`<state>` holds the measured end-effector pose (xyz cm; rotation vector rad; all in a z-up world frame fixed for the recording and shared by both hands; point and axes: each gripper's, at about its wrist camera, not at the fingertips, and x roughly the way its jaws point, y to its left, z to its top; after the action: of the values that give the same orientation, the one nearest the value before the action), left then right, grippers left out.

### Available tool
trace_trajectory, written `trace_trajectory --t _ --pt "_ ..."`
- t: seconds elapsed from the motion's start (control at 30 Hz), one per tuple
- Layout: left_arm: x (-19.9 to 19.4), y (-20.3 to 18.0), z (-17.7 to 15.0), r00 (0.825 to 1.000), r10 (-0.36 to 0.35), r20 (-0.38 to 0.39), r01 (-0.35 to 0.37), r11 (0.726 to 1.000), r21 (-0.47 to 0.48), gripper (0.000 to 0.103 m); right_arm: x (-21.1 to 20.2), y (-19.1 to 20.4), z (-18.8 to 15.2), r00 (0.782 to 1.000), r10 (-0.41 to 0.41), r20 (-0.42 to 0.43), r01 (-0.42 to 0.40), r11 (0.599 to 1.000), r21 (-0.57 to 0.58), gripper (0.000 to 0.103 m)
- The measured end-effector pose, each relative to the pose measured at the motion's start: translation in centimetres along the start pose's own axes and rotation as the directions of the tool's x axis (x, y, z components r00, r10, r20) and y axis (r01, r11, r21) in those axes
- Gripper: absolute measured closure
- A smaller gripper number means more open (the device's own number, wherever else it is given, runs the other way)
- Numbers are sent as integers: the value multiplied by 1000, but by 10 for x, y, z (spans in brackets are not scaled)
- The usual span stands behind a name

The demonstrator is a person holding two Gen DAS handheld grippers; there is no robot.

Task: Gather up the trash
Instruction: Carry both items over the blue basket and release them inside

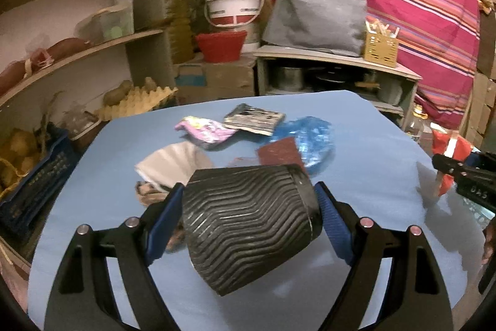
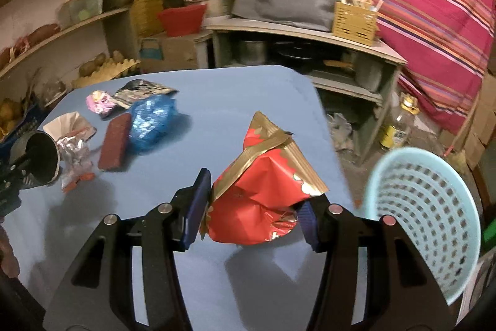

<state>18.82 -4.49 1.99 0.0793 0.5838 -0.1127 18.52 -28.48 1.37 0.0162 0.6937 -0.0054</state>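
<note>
Closest to my left camera, the black ribbed paper cup (image 1: 251,225) lies tilted between the blue pads, and I have the left gripper (image 1: 249,217) clamped on its sides, holding it above the near part of the blue table (image 1: 372,151). Going left to right beyond it, I see a white crumpled paper piece (image 1: 173,160) on the near left, a pink printed wrapper (image 1: 206,129) farther back, a black and white flattened packet (image 1: 255,120) just right of that, then a dark red rectangular block (image 1: 280,152) resting against a blue crinkled plastic bag (image 1: 313,138). All of these lie on the table, close together.

At the far right edge of this view the other tool shows, blurred.

From my right camera, the left gripper with the cup sits at the far left edge. A bit of crumpled silver foil (image 2: 73,146) lies just beside it on the table. In the middle, the right gripper (image 2: 251,216) is squeezed on a red and gold crumpled snack bag (image 2: 263,194), which is lifted clear of the table near its right edge. To the right, beyond the table edge, stands a light blue perforated plastic basket (image 2: 424,219), its opening turned toward me.
</note>
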Motion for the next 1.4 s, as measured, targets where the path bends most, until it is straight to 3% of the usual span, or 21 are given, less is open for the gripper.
trace_trajectory --t 0.23,0.4,0.6,0.83,0.97,1.1,1.23,1.4 --pt "-3 -39 4 998 -64 -1 64 998 -25 21 -32 -53 -11 999 -30 28 29 998 55 50" --pt "-9 -78 14 996 -83 28 83 996 19 21 -53 -104 -15 995 -88 46 82 991 110 50" --pt "-7 -133 27 986 -164 35 163 986 27 21 -59 -176 -29 990 -141 14 135 966 221 49" --pt "-3 -199 33 971 -236 18 234 969 76 21 -50 -209 -39 988 -156 -18 155 956 251 49" --pt "-2 -223 36 965 -263 15 261 961 94 21 -48 -222 -42 987 -157 -32 160 948 275 27" --pt "1 -244 37 958 -288 10 285 952 109 21 -55 -232 -46 982 -183 -47 189 934 303 22" --pt "6 -266 38 949 -316 -8 315 942 118 21 -73 -242 -50 974 -224 -30 221 914 341 10" --pt "9 -299 36 937 -349 -15 348 926 150 21 -92 -252 -52 958 -287 -7 271 894 358 6"
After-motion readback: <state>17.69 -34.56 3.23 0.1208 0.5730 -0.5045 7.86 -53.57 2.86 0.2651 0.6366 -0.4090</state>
